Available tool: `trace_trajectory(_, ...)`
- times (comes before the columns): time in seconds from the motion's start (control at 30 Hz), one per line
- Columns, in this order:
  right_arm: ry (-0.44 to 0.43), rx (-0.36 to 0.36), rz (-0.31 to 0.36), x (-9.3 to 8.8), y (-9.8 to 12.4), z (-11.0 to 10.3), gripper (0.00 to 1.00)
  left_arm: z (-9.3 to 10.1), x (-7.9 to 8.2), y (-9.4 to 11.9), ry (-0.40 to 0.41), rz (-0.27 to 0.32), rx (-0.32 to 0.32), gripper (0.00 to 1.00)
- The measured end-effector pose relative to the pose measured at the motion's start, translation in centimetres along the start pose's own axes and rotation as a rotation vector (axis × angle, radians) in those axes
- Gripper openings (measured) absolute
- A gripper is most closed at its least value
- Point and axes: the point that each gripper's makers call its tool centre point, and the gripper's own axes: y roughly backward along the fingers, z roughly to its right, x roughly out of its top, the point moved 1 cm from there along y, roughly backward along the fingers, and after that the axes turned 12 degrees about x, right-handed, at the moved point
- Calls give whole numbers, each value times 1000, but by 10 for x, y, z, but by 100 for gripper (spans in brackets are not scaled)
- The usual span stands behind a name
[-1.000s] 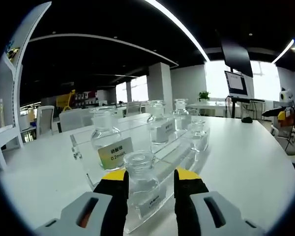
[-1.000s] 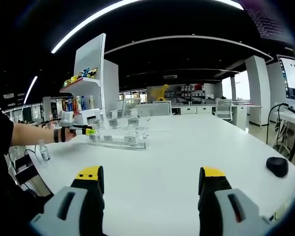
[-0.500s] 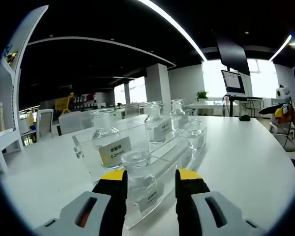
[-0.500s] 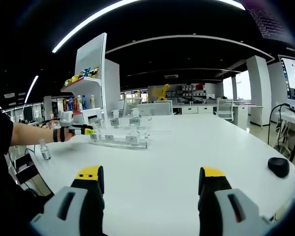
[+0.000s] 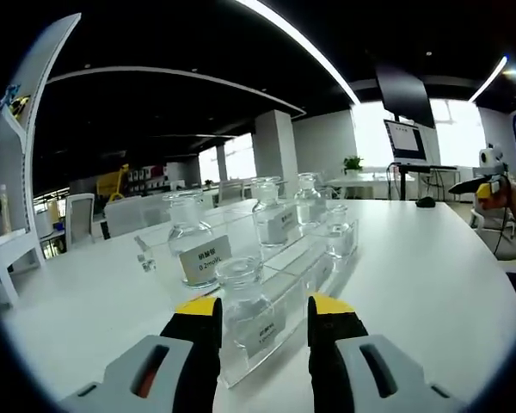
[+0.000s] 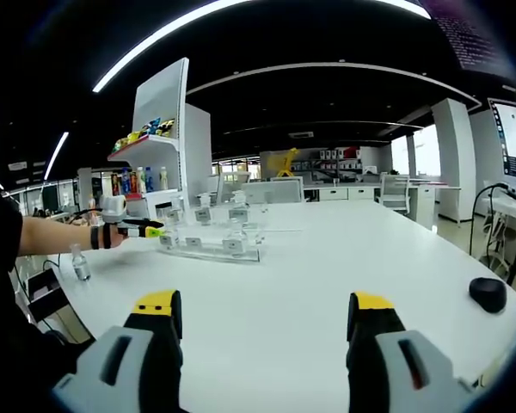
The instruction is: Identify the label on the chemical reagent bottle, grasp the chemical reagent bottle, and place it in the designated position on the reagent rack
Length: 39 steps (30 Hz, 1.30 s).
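A clear acrylic reagent rack point(image 5: 305, 267) stands on the white table, holding several clear glass bottles with white labels. The nearest front-row bottle point(image 5: 243, 297) stands in the rack just ahead of my left gripper point(image 5: 264, 305), whose yellow-tipped jaws are open on either side of it without touching. A labelled back-row bottle point(image 5: 189, 245) is behind it on the left. In the right gripper view the rack point(image 6: 211, 248) is far off at the left, with the left gripper point(image 6: 144, 229) beside it. My right gripper point(image 6: 262, 310) hangs open over bare table, holding nothing.
A tall white shelf point(image 6: 159, 129) with coloured items stands behind the rack. A small loose bottle point(image 6: 79, 262) sits near the table's left edge, and a black mouse point(image 6: 486, 292) lies at the right. A monitor point(image 5: 404, 142) and white chairs point(image 5: 77, 211) stand beyond the table.
The left gripper has drawn back a little from the front-row bottle, which stays in the rack and now looks smaller. The right gripper has hardly moved.
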Motion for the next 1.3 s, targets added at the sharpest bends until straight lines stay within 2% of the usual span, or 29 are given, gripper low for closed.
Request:
trace_trajectory(0.33,3,7,0,1,-3,-3,75,-5,-1,26,1,20,11,40)
trace_trajectory(0.6,9,14,-4,2,-4,-5,75,-19,6,50,10,47,32,41)
trace_trajectory(0.67,9,13,-1,3,-4,-5,75,-26,16,62,29,125,47,42)
trace_trajectory(0.83,8,21,-3,2,-7,-7,75,-46,11,88,36,136,85,43)
trace_trajectory(1.03,13,47,-9,1,-13,-17,75,-61,1,118,17,132,107,46)
trace_trajectory(1.2,10,54,-13,0,-14,-19,75,-70,-1,153,32,145,117,49)
trace_trajectory(1.3,14,59,-13,1,-15,-21,75,-75,-2,174,14,151,144,49)
